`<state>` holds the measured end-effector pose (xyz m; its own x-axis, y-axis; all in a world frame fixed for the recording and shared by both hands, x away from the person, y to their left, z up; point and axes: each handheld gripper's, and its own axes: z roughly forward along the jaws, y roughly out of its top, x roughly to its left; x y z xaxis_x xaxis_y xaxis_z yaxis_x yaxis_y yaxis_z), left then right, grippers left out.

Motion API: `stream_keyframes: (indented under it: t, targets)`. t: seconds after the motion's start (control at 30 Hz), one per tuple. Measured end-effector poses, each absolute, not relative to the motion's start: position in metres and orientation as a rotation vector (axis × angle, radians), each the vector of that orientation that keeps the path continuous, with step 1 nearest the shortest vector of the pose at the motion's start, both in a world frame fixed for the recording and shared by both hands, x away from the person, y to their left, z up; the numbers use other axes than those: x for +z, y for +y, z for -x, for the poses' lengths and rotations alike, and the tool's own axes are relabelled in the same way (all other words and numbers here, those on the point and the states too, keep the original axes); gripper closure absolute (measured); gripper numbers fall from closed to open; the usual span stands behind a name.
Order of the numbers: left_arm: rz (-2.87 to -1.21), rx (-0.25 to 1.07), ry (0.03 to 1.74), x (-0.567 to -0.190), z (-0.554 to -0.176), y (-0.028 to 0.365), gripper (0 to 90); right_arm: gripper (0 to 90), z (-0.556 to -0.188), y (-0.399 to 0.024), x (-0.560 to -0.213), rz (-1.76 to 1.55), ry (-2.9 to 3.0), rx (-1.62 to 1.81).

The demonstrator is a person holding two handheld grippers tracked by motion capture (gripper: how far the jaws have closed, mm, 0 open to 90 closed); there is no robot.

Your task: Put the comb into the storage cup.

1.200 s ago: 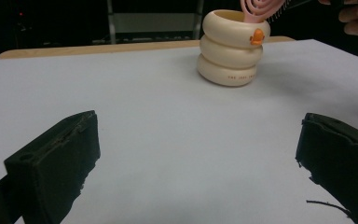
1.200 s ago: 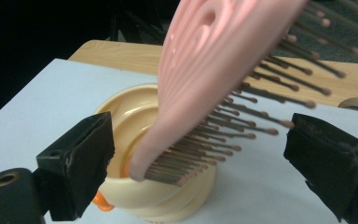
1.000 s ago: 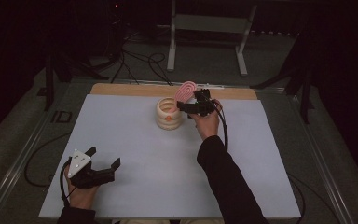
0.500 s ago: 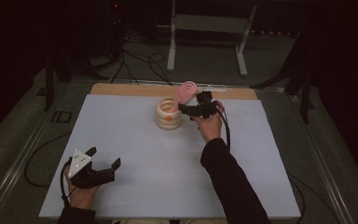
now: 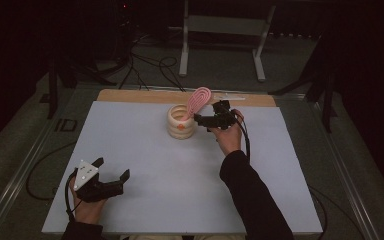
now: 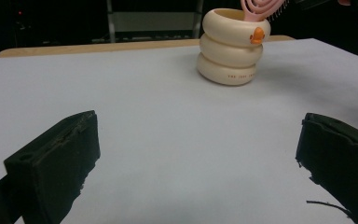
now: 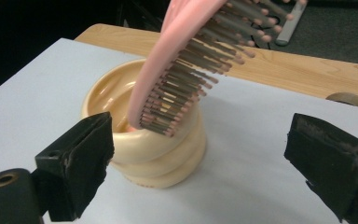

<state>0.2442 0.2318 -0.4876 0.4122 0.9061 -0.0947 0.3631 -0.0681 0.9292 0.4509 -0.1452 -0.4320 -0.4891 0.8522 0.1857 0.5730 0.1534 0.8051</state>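
Brush stands handle-down in the cup, far-centre of the table, long axis leaning up and away toward the far right. Your right gripper sits just right of the cup, jaws spread wide w/ nothing in them, brush between and above them. Left gripper is well apart at the near edge, also released, so right is nearer.

Pink hairbrush tilted, handle down inside cream 3-ringed holder.

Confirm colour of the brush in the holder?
Pink brush, dark bristles; clearest in the right gripper view.
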Motion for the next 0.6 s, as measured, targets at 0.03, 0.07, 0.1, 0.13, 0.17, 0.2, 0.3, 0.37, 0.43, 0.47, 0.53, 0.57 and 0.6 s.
stream_keyframes:
  t: [0.03, 0.07, 0.1, 0.13, 0.17, 0.2, 0.3, 0.37, 0.43, 0.47, 0.53, 0.57, 0.6]
  targets:
    - [-1.641, 0.662, 1.134, -0.488, -0.244, 0.232, 0.6, 7.8, -0.451, -0.145, -0.432, -1.372, 2.123, 1.256]
    - [-1.643, 0.662, 1.133, -0.488, -0.244, 0.232, 0.6, 7.8, -0.45, -0.145, -0.432, -1.368, 2.125, 1.254]
    - [-1.643, 0.662, 1.132, -0.488, -0.244, 0.232, 0.6, 7.8, -0.448, -0.144, -0.432, -1.349, 2.132, 1.251]
    - [-1.643, 0.662, 1.132, -0.488, -0.244, 0.232, 0.6, 7.8, -0.448, -0.143, -0.432, -1.341, 2.136, 1.248]
    - [-1.642, 0.661, 1.133, -0.488, -0.244, 0.232, 0.6, 7.8, -0.446, -0.143, -0.432, -1.334, 2.137, 1.244]
    - [-1.642, 0.661, 1.132, -0.487, -0.244, 0.232, 0.6, 7.8, -0.445, -0.143, -0.433, -1.329, 2.136, 1.247]
    - [-1.642, 0.661, 1.133, -0.487, -0.244, 0.232, 0.6, 7.8, -0.442, -0.143, -0.434, -1.323, 2.131, 1.262]
    - [-1.643, 0.661, 1.132, -0.487, -0.244, 0.232, 0.6, 7.8, -0.441, -0.143, -0.434, -1.32, 2.131, 1.266]
    - [-1.643, 0.662, 1.133, -0.488, -0.244, 0.232, 0.6, 7.8, -0.439, -0.143, -0.435, -1.308, 2.128, 1.262]
    - [-1.644, 0.662, 1.133, -0.488, -0.244, 0.232, 0.6, 7.8, -0.438, -0.143, -0.435, -1.298, 2.132, 1.261]
    - [-1.644, 0.661, 1.133, -0.488, -0.244, 0.232, 0.6, 7.8, -0.437, -0.143, -0.434, -1.284, 2.135, 1.255]
    - [-1.644, 0.661, 1.133, -0.488, -0.244, 0.232, 0.6, 7.8, -0.437, -0.143, -0.434, -1.284, 2.135, 1.255]
    - [-1.644, 0.661, 1.133, -0.488, -0.244, 0.232, 0.6, 7.8, -0.436, -0.143, -0.434, -1.28, 2.136, 1.248]
